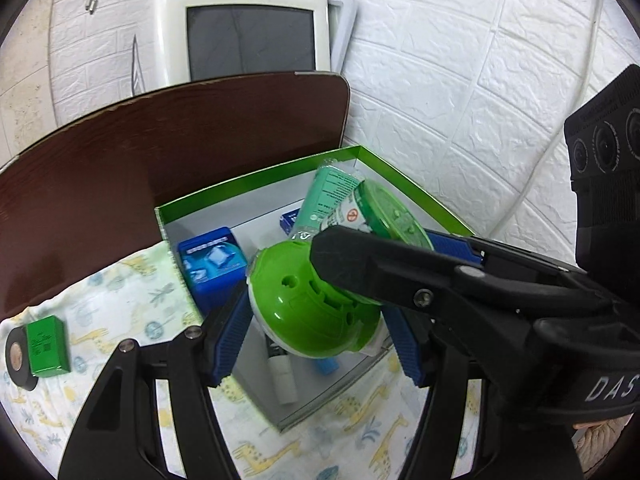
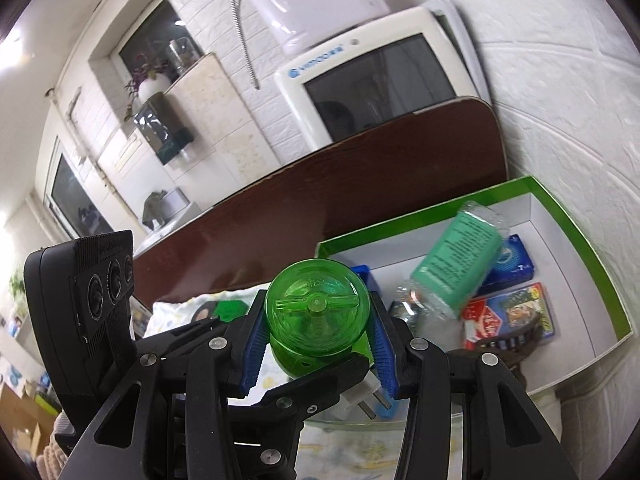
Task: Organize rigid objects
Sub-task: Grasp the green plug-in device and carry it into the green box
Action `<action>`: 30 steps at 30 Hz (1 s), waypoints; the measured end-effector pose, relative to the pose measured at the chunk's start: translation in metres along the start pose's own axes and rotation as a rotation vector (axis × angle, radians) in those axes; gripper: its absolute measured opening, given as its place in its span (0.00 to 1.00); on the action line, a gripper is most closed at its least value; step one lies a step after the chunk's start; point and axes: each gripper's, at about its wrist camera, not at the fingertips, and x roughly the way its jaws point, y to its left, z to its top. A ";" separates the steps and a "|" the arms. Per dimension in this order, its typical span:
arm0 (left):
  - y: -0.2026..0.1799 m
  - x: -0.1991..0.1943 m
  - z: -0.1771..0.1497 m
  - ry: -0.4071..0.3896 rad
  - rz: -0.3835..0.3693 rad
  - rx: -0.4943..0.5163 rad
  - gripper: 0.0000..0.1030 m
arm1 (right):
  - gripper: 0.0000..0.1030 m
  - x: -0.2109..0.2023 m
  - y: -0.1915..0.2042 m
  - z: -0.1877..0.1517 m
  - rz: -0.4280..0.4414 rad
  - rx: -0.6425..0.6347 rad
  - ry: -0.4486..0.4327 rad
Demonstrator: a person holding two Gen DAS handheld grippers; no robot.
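A green plug-in vaporizer hangs over the open green-rimmed box point(image 1: 260, 176). My left gripper point(image 1: 316, 322) is shut on its round green dome point(image 1: 304, 300), blue pads pressing both sides. My right gripper point(image 2: 318, 314) is shut on its clear green bottle point(image 2: 316, 300), which sticks out of the dome; in the left wrist view that bottle point(image 1: 394, 212) shows behind the right gripper's black finger point(image 1: 360, 256). The white plug prongs point(image 2: 370, 396) show under the bottle. A left-gripper finger point(image 2: 316, 380) crosses below.
The box point(image 2: 580, 240) holds a teal-labelled plastic bottle point(image 2: 456, 256), blue packs point(image 1: 212, 264), card packs point(image 2: 508, 312) and small tubes. A small green box point(image 1: 44, 344) and a black tape roll point(image 1: 14, 356) lie on the giraffe-print cloth point(image 1: 132, 288). A brown tabletop, a white monitor point(image 1: 248, 36) and a brick-pattern wall stand behind.
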 end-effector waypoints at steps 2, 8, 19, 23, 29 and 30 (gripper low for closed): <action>-0.002 0.009 0.003 0.012 -0.005 0.001 0.62 | 0.47 0.002 -0.009 0.001 -0.006 0.009 0.002; -0.005 0.027 0.008 0.034 0.001 0.011 0.62 | 0.47 0.009 -0.024 0.004 -0.030 0.018 0.009; -0.008 0.048 0.014 0.063 -0.013 0.004 0.62 | 0.47 0.016 -0.038 0.005 -0.059 0.027 0.010; -0.012 0.053 0.016 0.071 -0.018 0.014 0.62 | 0.47 0.015 -0.044 0.004 -0.066 0.042 0.007; -0.017 0.063 0.019 0.086 -0.014 0.021 0.62 | 0.47 0.016 -0.054 0.004 -0.067 0.070 0.010; -0.019 0.063 0.019 0.089 -0.010 0.026 0.62 | 0.47 0.017 -0.055 0.004 -0.072 0.073 0.013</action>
